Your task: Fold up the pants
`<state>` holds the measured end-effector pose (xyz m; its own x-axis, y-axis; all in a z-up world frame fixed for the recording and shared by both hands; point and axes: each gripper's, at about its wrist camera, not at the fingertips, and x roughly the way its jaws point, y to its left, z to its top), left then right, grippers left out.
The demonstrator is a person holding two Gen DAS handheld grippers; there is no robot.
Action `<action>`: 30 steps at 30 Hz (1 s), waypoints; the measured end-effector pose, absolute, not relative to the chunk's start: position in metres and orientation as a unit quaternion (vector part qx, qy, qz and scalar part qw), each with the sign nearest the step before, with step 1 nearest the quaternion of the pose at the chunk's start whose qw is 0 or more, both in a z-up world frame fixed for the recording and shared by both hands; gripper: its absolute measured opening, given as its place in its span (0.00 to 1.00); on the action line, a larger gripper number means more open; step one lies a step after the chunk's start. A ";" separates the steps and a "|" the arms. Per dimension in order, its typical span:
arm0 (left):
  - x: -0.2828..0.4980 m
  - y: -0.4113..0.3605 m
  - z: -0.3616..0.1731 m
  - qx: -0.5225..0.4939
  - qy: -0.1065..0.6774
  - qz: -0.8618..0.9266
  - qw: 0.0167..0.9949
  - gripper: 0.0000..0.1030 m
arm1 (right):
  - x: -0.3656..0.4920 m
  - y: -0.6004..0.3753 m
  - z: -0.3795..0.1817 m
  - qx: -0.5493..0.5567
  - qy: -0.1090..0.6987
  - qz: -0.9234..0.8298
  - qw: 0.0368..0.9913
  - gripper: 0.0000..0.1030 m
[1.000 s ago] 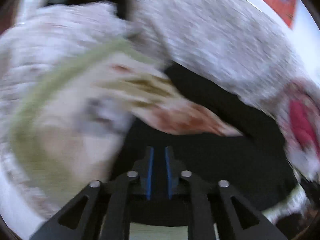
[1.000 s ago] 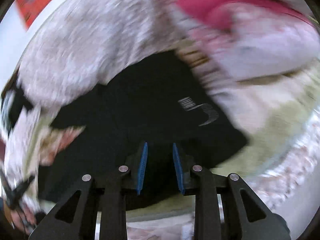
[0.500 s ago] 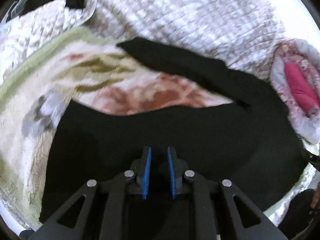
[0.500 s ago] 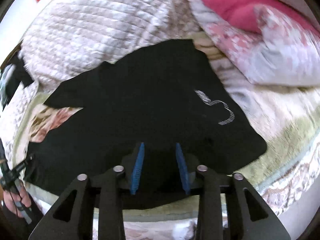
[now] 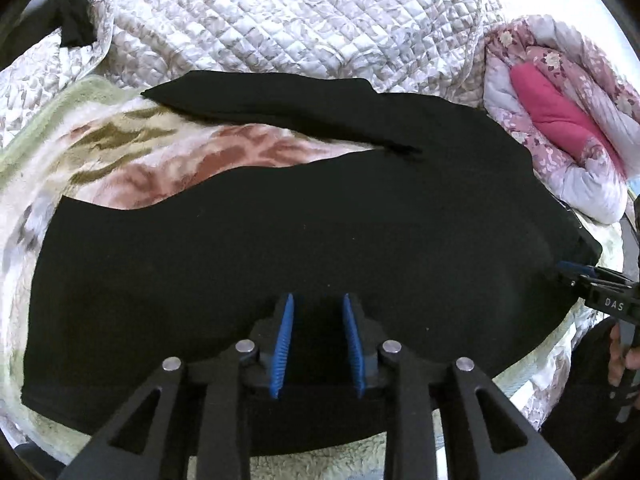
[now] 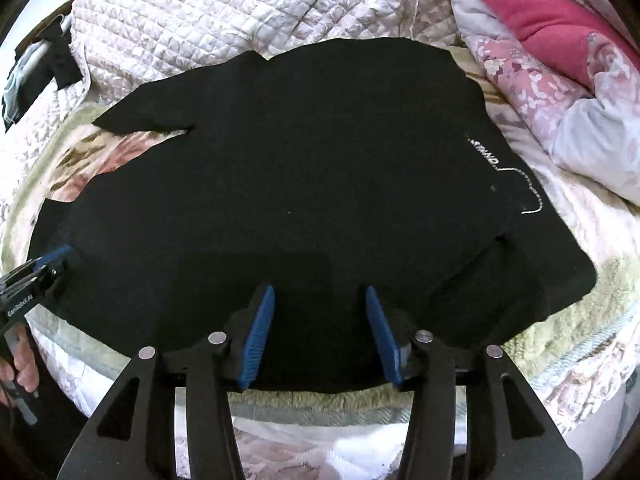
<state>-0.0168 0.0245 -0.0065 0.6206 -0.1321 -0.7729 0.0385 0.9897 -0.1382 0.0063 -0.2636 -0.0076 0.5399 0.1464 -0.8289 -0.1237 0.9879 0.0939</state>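
Observation:
Black pants [image 5: 320, 220] lie spread flat on a fleece blanket, the two legs splitting toward the left. In the right wrist view the pants [image 6: 320, 180] show white stitched lettering [image 6: 520, 184] near the waist at the right. My left gripper [image 5: 318, 304] hovers low over the near leg edge; its jaws are opening, and the cloth lies under the gap with the pads apart from it. My right gripper [image 6: 318, 292] stands over the near waist edge, its jaws opening wider, with cloth below and nothing pinched. The views also catch each other's gripper: the left gripper [image 6: 52, 258], the right gripper [image 5: 572, 270].
The cream, green and rust fleece blanket [image 5: 120, 148] lies on the bed. A quilted white cover [image 5: 280, 20] is bunched behind it. A pink floral duvet [image 5: 560, 128] is heaped at the right. Dark clothes [image 6: 60, 60] lie far left. A person's hand [image 6: 24, 364] holds the left gripper.
The pants have come down from a blurred swing and now lie flat on the blanket. Both grippers' blue pads have spread apart, the right ones more than the left.

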 end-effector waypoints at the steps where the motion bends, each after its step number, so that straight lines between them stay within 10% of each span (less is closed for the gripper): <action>1: -0.019 0.025 -0.004 -0.056 0.435 -0.045 0.898 0.28 | 0.004 -0.263 -0.005 0.012 0.470 0.079 0.879 0.47; 30: 0.037 0.026 0.032 -0.032 0.421 -0.036 0.906 0.39 | 0.051 -0.232 0.022 -0.002 0.440 0.162 0.883 0.53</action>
<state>0.0370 0.0265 0.0324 0.6424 -0.0925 -0.7608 0.0394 0.9954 -0.0878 0.0507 -0.2324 0.0224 0.5602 0.2835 -0.7783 -0.2874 0.9478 0.1384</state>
